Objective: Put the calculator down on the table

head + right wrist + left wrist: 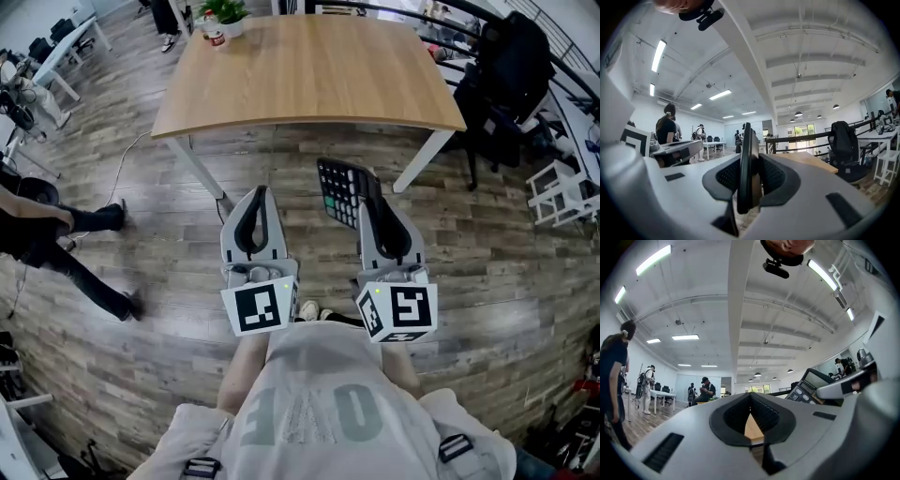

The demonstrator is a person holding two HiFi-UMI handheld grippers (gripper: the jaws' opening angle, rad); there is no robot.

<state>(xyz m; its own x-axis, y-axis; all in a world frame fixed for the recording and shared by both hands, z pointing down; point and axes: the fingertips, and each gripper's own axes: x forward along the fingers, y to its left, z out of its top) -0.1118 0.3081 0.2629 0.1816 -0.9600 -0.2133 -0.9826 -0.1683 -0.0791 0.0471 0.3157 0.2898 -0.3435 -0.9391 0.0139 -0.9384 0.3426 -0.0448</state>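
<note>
The black calculator (337, 192) with rows of keys is held edge-on over the wooden floor, just short of the near edge of the light wooden table (309, 75). My right gripper (369, 199) is shut on it; in the right gripper view the calculator (746, 164) stands as a thin dark slab between the ribbed pads. My left gripper (260, 192) hangs beside it to the left, shut with nothing in it. In the left gripper view the calculator (808, 386) shows at the right, keys and display facing up.
A potted plant (227, 17) and a can stand at the table's far left corner. A black chair with a jacket (511, 66) and a white stool (561, 192) are at the right. A person (56, 234) walks at the left. Cables lie on the floor.
</note>
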